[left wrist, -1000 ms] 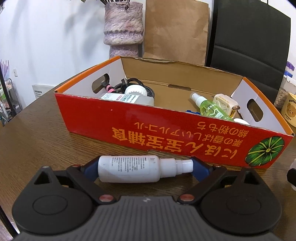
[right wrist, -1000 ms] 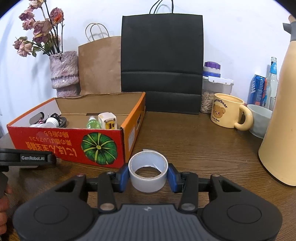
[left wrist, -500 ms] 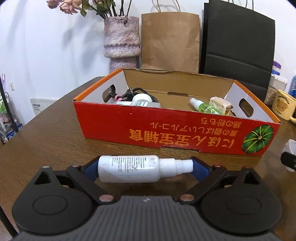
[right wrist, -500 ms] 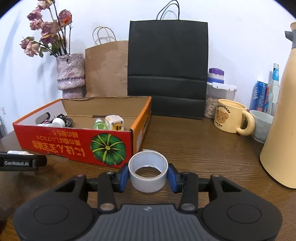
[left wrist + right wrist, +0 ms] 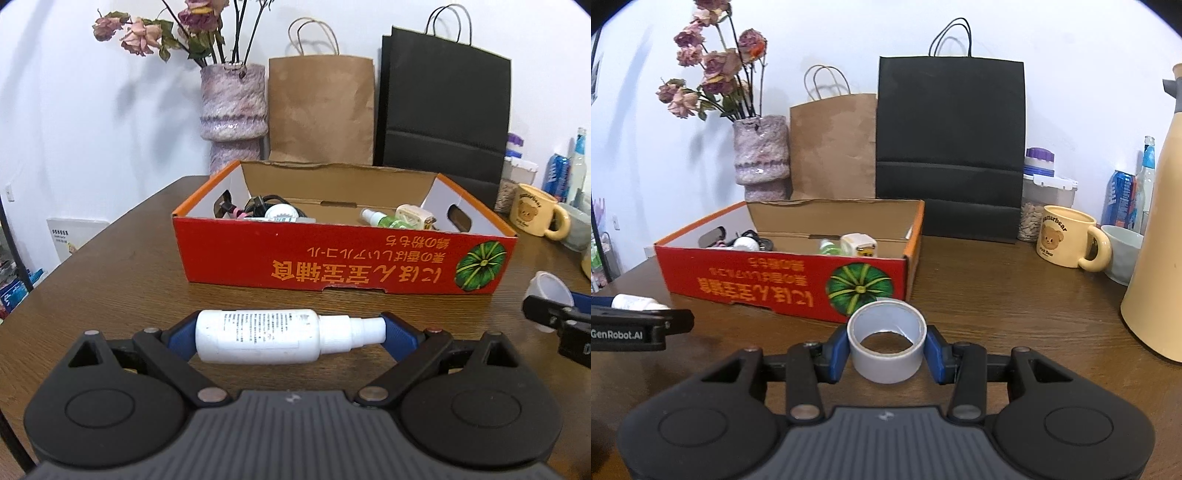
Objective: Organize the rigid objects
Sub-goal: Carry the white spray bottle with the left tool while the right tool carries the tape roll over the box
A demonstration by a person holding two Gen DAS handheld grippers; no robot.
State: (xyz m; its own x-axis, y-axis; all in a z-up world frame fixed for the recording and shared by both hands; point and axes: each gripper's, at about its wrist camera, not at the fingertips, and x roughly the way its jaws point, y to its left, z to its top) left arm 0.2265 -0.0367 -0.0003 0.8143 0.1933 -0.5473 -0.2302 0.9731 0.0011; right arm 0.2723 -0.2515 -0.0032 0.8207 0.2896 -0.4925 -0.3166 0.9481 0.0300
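My left gripper [image 5: 291,332] is shut on a white spray bottle [image 5: 266,336], held crosswise above the brown table, in front of the red cardboard box [image 5: 332,262]. My right gripper [image 5: 886,349] is shut on a grey roll of tape [image 5: 886,339], in front of the box's right corner [image 5: 783,277]. The box holds a green spray bottle [image 5: 380,220], a cream charger [image 5: 413,216], black cables [image 5: 258,205] and a white round item [image 5: 281,213]. The tape roll also shows at the right edge of the left wrist view [image 5: 550,290].
Behind the box stand a purple vase with dried flowers [image 5: 761,155], a brown paper bag [image 5: 834,147] and a black paper bag [image 5: 951,147]. To the right are a bear mug [image 5: 1067,240], a jar [image 5: 1039,195], a white bowl [image 5: 1123,247], a blue can [image 5: 1123,199] and a beige thermos [image 5: 1156,258].
Both grippers have pulled back and risen from the box, still holding the bottle and the tape. The box looks smaller and more of the wall shows.
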